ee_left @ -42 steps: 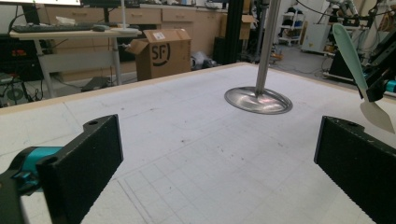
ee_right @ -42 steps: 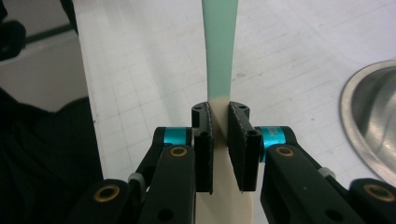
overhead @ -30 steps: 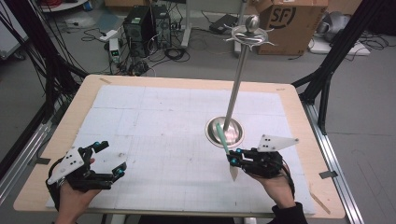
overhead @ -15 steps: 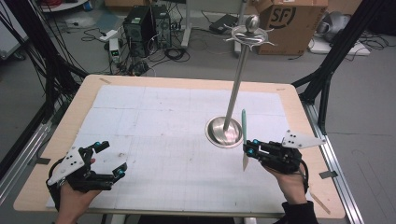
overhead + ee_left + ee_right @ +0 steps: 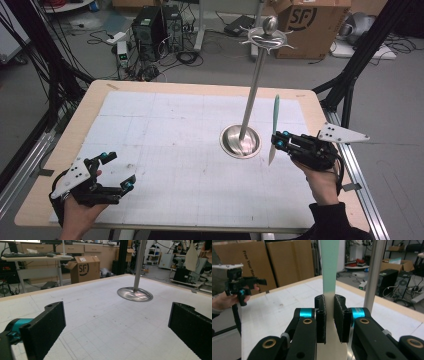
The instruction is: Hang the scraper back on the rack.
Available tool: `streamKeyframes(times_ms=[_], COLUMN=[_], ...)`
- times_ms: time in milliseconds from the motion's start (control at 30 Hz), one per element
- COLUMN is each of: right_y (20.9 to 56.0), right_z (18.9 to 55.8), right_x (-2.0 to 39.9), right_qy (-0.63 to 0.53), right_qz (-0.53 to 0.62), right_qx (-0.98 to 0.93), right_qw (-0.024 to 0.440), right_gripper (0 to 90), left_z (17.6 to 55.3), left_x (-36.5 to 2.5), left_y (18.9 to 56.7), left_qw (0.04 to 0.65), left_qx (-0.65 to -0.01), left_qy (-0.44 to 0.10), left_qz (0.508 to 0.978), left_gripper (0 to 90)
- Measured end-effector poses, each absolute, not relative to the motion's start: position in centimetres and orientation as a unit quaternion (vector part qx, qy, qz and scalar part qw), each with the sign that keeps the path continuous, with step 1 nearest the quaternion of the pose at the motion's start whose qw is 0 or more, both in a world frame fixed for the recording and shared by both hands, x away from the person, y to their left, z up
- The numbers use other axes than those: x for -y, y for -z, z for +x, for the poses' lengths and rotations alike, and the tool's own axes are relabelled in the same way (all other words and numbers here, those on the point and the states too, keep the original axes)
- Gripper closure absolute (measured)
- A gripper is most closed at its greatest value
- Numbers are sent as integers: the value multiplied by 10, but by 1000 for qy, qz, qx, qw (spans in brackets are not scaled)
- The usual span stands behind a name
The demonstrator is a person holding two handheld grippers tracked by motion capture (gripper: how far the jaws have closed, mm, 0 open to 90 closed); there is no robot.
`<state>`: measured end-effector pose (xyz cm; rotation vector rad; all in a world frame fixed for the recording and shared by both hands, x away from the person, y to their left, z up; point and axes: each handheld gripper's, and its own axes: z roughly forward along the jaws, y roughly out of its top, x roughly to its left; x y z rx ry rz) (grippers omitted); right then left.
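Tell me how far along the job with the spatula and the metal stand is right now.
Done: the right gripper is shut on the spatula and holds it upright, off the table, beside the stand. In hand: carrying it near the pole; the hooks at the stand's top look free. Left, probably: raising the spatula to a hook and letting go. The left gripper rests open near the table's front edge.

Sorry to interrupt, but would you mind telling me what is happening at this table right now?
A person works with a handheld gripper in each hand. The right gripper is shut on a spatula with a green handle, holding it upright in the air beside the metal stand with its round base and hooks on top. The left gripper waits near the front left of the table, jaws open and empty. The spatula is not yet on a hook.
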<state>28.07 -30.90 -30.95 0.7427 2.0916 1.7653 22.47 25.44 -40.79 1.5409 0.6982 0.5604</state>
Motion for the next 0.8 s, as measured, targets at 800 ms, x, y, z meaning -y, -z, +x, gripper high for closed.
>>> streamKeyframes(times_ms=[800], right_y=[268], right_z=[324], right_x=[328], right_qy=[-642], right_qz=[285], right_qx=[-688], right_qw=[181], right_gripper=[811], left_z=[225], left_x=[-254], left_y=[409], left_qw=[631], left_qx=[-303], left_qy=[-236], left_qz=[674], left_gripper=[17])
